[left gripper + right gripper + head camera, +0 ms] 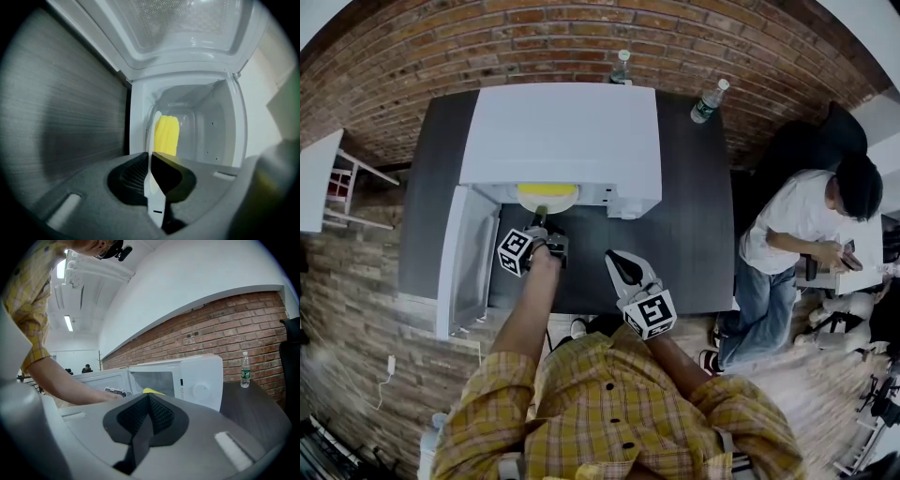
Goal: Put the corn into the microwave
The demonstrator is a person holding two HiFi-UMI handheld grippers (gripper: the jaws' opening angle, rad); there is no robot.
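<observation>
Open microwave point(562, 131), door point(464, 258) swung out to the left of the left gripper point(540, 217). Its jaws clamp the plate point(151, 136) rim. The corn point(167, 136) lies just ahead inside the cavity, apart from the walls. Right gripper point(617, 265) closed, empty, over bare table point(694, 244).

Red brick wall point(441, 47), dark table point(694, 244), white ceiling strip lights point(69, 323)
</observation>
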